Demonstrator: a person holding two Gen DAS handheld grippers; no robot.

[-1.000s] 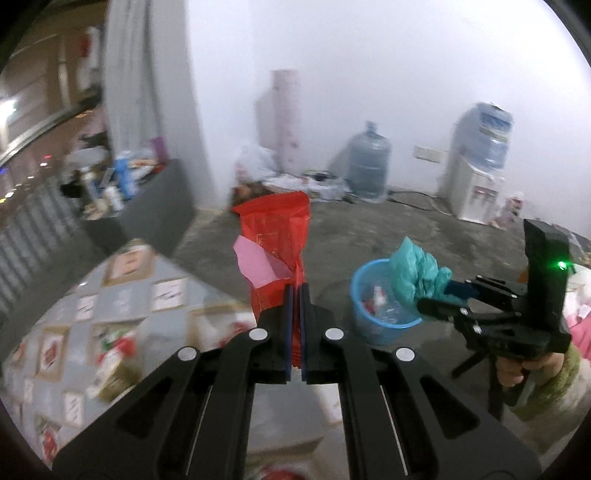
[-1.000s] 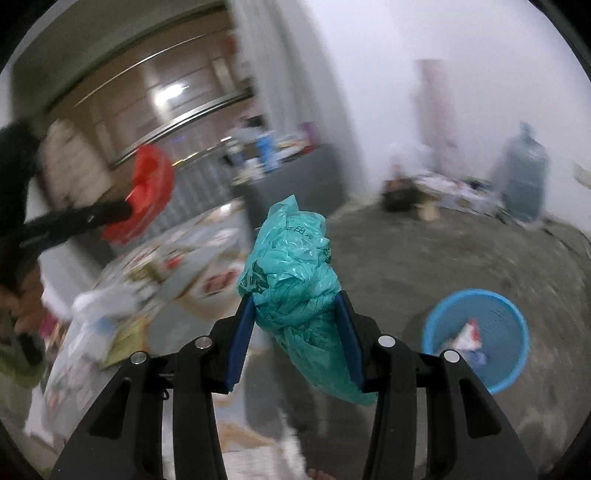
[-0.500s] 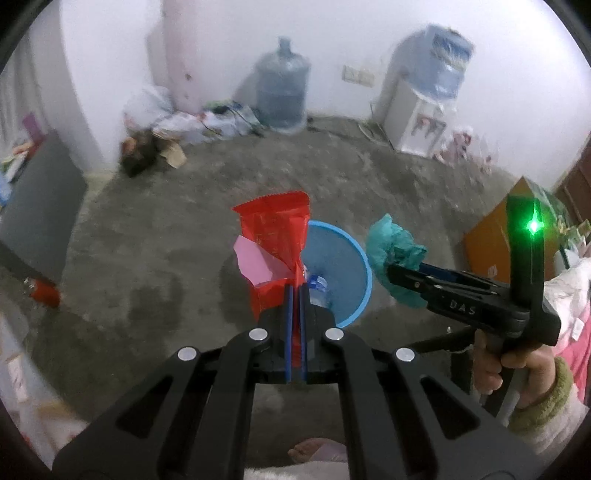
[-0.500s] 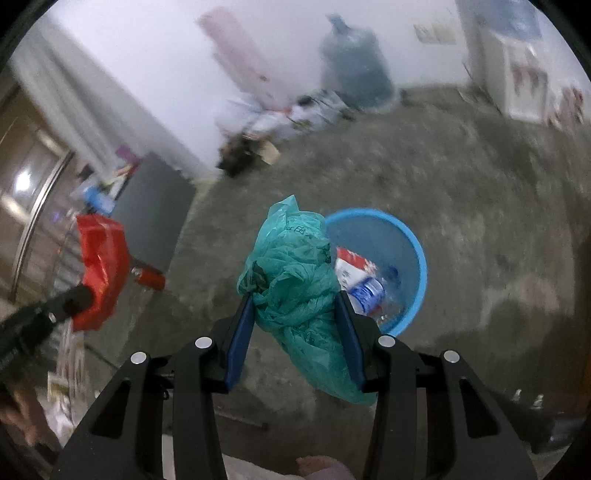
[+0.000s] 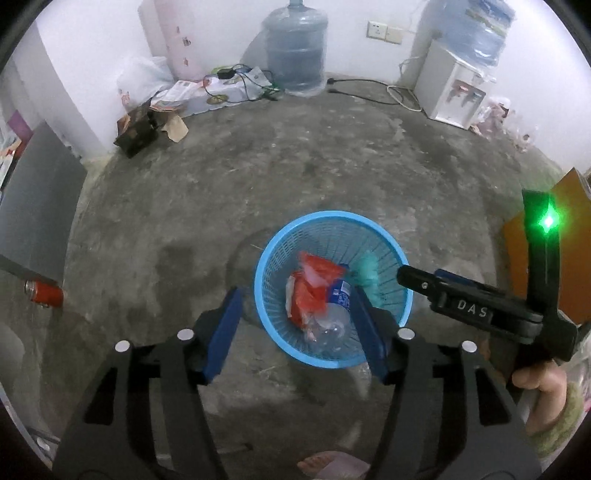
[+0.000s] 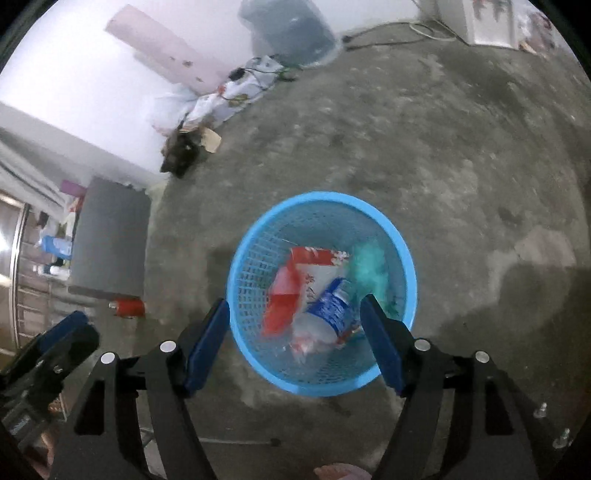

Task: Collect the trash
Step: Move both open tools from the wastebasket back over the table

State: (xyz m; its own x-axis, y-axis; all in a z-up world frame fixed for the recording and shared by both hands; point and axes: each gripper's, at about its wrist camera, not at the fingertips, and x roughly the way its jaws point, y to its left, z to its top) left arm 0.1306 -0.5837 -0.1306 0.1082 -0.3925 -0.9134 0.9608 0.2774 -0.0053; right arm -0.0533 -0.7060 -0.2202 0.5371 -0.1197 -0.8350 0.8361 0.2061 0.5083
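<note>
Over the concrete floor [image 5: 332, 155], your left hand-held gripper [image 5: 297, 325] and right hand-held gripper [image 6: 293, 341] both gape wide, empty, above the blue basket [image 5: 369, 363] with the red wrapper [image 5: 310, 291] and green bag [image 5: 367, 271] inside.

Left gripper [image 5: 295, 326] and right gripper [image 6: 293, 341] apparently empty, jaws spread wide.

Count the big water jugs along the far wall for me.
2: one water jug stands on the floor mid-wall; another jug sits atop the white dispenser at right. Others may be out of view.

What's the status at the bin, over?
Left gripper open, right gripper open. Green plastic bag and red wrapper in blue mesh bin. Nothing blocking.
</note>
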